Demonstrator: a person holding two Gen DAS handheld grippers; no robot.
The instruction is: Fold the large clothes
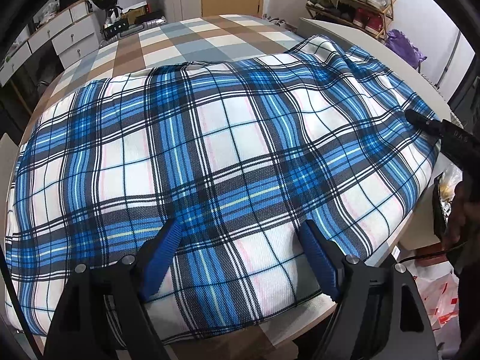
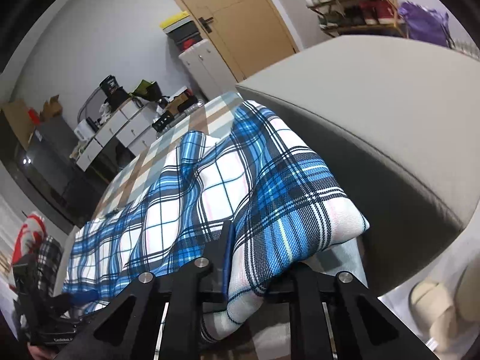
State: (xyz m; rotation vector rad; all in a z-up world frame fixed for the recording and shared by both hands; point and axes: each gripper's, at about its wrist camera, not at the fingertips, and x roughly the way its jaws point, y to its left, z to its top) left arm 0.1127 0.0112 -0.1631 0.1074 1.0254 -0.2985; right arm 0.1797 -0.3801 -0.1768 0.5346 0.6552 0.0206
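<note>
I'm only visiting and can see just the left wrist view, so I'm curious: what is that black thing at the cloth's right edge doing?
Observer: That is the right gripper. Its own camera shows a thick folded corner of the cloth lying between its fingers.
Operator: Is it squeezing?
Observer: I cannot tell. Only one finger shows, and the other is under the fold.
Operator: Anything else?
Observer: A white flap of the cloth droops down between the fingers.
</note>
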